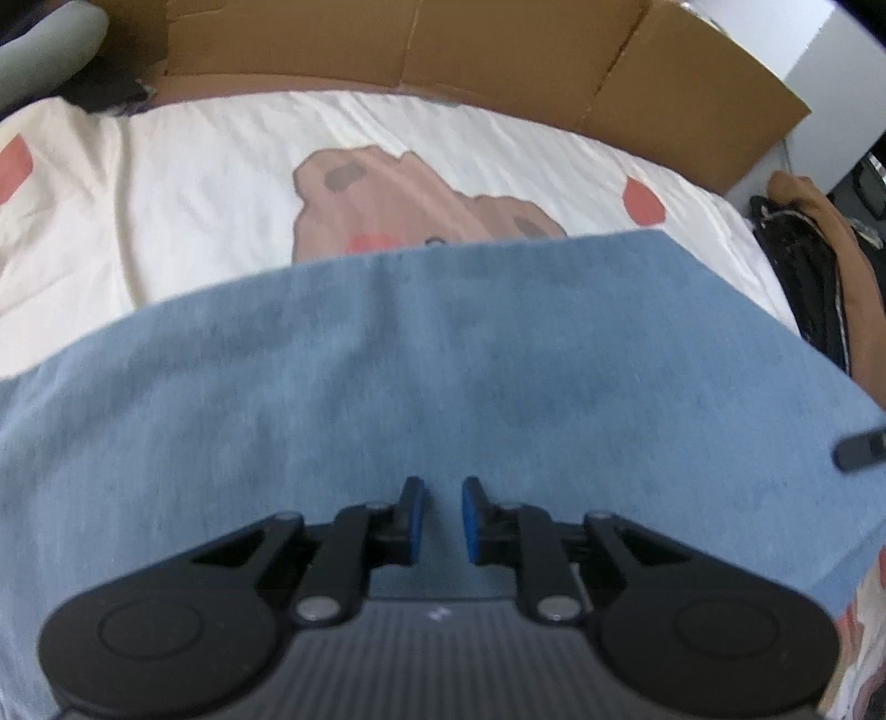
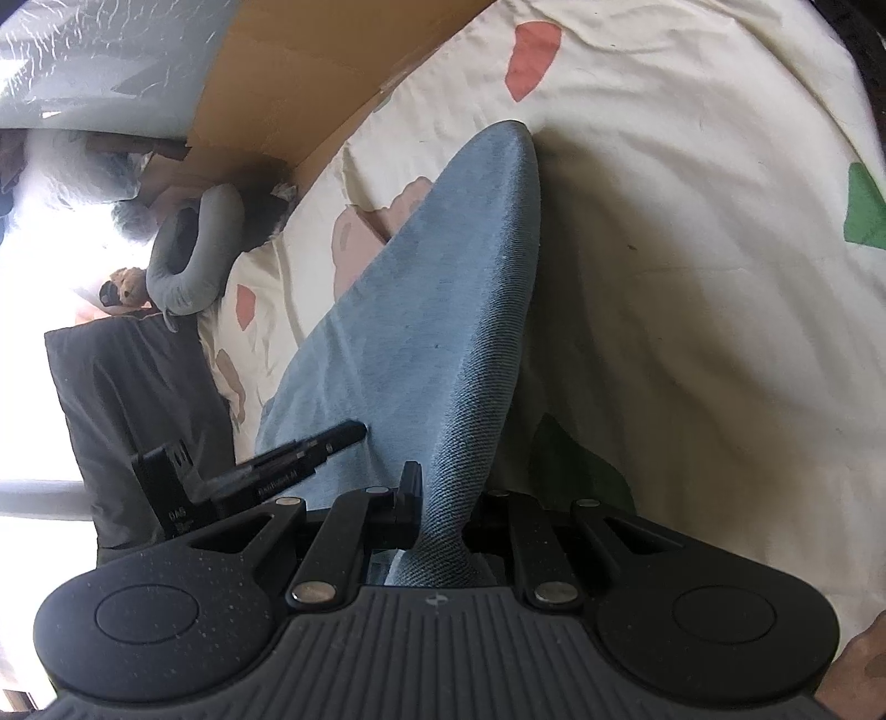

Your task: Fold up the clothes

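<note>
My right gripper (image 2: 443, 515) is clamped on a bunched edge of the blue denim garment (image 2: 443, 310), which rises from my pads in a taut ridge and runs away across the cream printed bedsheet (image 2: 692, 277). My left gripper (image 1: 443, 520) hangs just above the flat denim panel (image 1: 443, 360) with its blue pads (image 1: 416, 518) a narrow gap apart and nothing between them; its grip looks released.

To do this fold well, I judge I should keep the right pinch firm and the ridge straight, so the layer lies flat when lowered. The left should take a fresh hold at the opposite corner, catching all layers rather than the top one. The far edge should land square, clear of the cardboard (image 1: 498, 50).
</note>
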### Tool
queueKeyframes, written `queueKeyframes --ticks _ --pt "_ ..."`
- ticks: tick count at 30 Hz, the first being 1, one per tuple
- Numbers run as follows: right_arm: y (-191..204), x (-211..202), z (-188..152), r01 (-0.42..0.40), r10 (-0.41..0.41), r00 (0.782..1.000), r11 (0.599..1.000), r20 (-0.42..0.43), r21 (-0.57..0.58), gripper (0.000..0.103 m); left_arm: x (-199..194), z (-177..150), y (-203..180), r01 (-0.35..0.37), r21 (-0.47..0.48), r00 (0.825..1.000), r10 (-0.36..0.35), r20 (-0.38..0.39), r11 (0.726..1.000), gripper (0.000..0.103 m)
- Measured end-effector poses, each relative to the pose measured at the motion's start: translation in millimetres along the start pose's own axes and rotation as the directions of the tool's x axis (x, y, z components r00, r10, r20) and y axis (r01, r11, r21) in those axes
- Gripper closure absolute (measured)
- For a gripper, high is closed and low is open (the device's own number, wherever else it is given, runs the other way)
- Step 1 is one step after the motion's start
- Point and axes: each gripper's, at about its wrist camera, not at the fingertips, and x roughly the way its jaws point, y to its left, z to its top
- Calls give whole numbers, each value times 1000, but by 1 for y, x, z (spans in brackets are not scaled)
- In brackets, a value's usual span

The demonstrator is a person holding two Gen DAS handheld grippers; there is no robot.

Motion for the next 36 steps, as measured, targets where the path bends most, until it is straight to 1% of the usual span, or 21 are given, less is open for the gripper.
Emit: queueKeyframes --ticks 6,8,13,15,16,17,22,26,33,36 --pt "-11 4 0 14 -14 1000 999 -2 33 92 9 28 -2 -17 22 1000 16 26 1000 87" --pt "-15 5 0 17 -17 1000 999 -6 52 90 11 36 -2 -34 25 999 33 39 999 87" --pt "-19 9 2 23 -23 1000 998 -5 60 87 20 54 0 -57 3 995 57 76 998 87" --pt "-20 10 3 28 -28 1000 997 4 68 79 23 59 0 -65 -2 994 65 90 998 87" --pt "-22 11 3 28 -29 1000 997 8 74 73 24 60 0 -66 -7 993 67 96 998 87" --pt "-24 12 3 28 -30 999 996 13 81 71 24 62 1 -64 -9 993 65 99 998 87" --pt "-33 17 7 36 -40 999 992 32 120 70 27 69 4 -47 -9 993 48 108 999 88" --pt "-40 19 8 40 -48 998 987 50 157 70 22 64 6 -34 -35 994 37 98 999 89" --pt "-55 22 10 70 -85 994 975 65 211 70 16 32 -2 -17 -17 997 19 78 1000 90" --pt "-58 24 9 84 -102 992 972 70 219 70 11 20 -5 0 -25 998 2 69 1000 90"
